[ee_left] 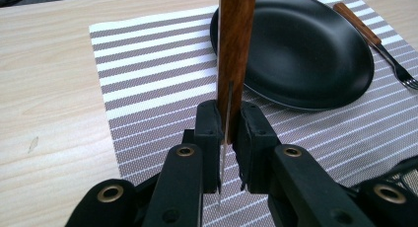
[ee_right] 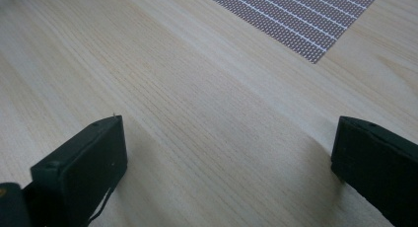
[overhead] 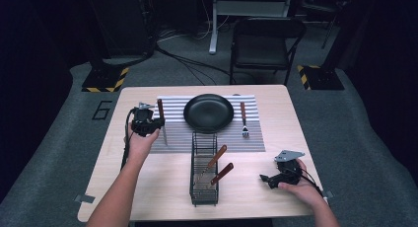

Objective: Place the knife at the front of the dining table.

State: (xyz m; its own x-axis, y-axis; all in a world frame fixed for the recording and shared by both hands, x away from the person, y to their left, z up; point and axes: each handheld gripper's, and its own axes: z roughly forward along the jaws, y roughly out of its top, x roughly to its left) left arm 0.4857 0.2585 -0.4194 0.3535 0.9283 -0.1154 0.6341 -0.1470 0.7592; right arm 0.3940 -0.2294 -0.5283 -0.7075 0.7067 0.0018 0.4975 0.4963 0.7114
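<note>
Left gripper (ee_left: 227, 138) pinches knife (ee_left: 235, 49) at blade/handle joint; may pivot, strike plate (ee_left: 305, 54). Right gripper (ee_right: 229, 153) spread, idle.

The pale wooden desk (overhead: 148, 187) carries a grey-and-white striped woven placemat (overhead: 251, 138) across its far middle. A black wire cutlery basket (overhead: 204, 187) stands in front of the placemat, its far end overlapping the mat's near edge.
</note>
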